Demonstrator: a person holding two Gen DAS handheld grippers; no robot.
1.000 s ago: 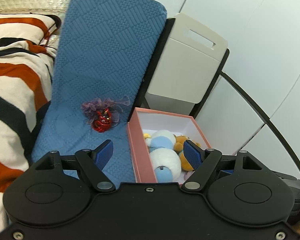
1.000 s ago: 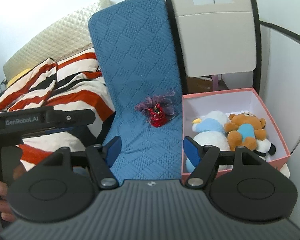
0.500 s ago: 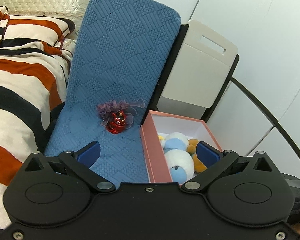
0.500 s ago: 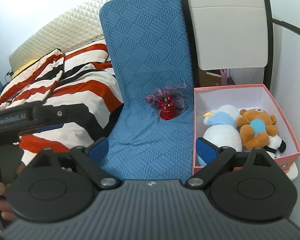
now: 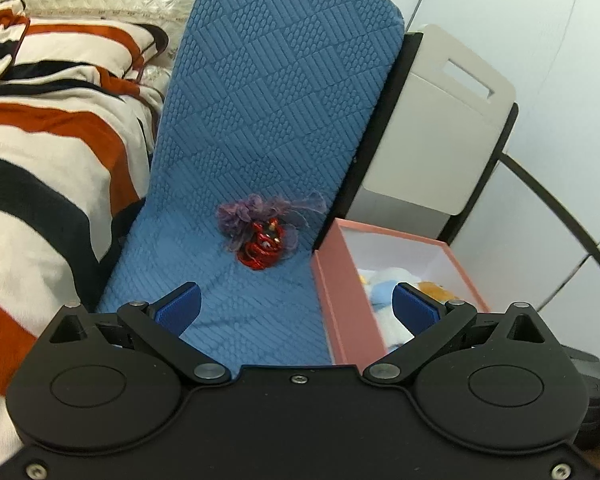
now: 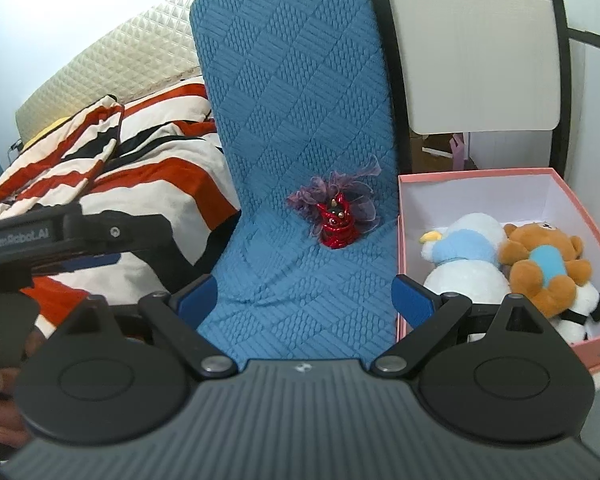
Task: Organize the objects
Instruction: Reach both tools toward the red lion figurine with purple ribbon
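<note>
Sitting on the seat of a blue quilted cushion (image 6: 300,160) is a small red glittery ornament (image 6: 335,226) wrapped behind in a puff of purple gauze; in the left wrist view the same ornament (image 5: 262,246) lies just left of a pink box (image 5: 336,280), apart from its wall. The pink box (image 6: 480,178) stands open to the right of the cushion, its inside white, and holds two soft toys side by side: a white plush with a light blue scarf and yellow beak (image 6: 464,256) and a brown bear in a blue shirt (image 6: 544,264), the two touching. Behind the box rises a grey-white chair back (image 6: 472,60) with a slot near its top. Left of the cushion lies a bed with a red, black and white striped blanket (image 6: 148,160) and a cream quilted headboard (image 6: 112,68). Both tools hover near the ornament, well short of it: the left gripper (image 5: 296,306) stands released with its blue pads spread wide and nothing between them, and the right gripper (image 6: 304,298) is likewise spread wide and empty.
</note>
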